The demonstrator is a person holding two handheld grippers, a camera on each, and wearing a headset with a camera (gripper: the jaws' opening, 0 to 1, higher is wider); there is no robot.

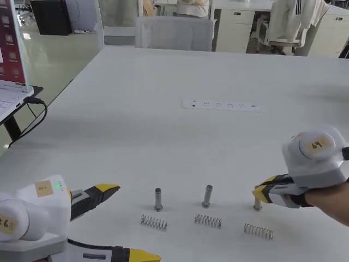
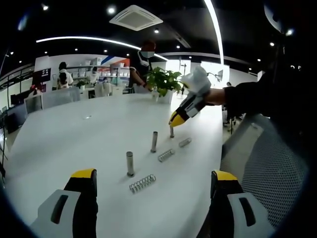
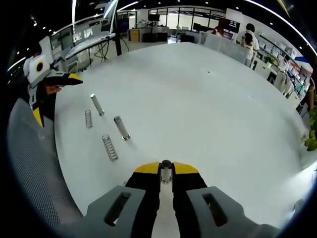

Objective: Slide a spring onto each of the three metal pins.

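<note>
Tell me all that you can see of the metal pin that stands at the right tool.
The right pin is a short, grey, shiny metal cylinder with a rounded top. It stands upright on the white table, at the end of the row of three. The right tool grips it from both sides, near its top. It carries no spring; one spring lies flat near it, apart from it.

Landmark: middle pin (image 1: 207, 196), upright on the desk (image 1: 163, 125).
- Beyond it: bare desk as far as the power strip (image 1: 223, 105).
- Either side: open gaps to the left pin (image 1: 158, 199) and right pin (image 1: 257, 206).
- Right pin is blocked, with the right gripper (image 1: 255, 192) fingers closed around it.
- In front: left spring (image 1: 153, 222), middle spring (image 1: 208, 220) and right spring (image 1: 258, 231) lie flat, apart from the pins.
- Front left: left gripper (image 1: 137, 222), fingers spread, by the left spring.
</note>
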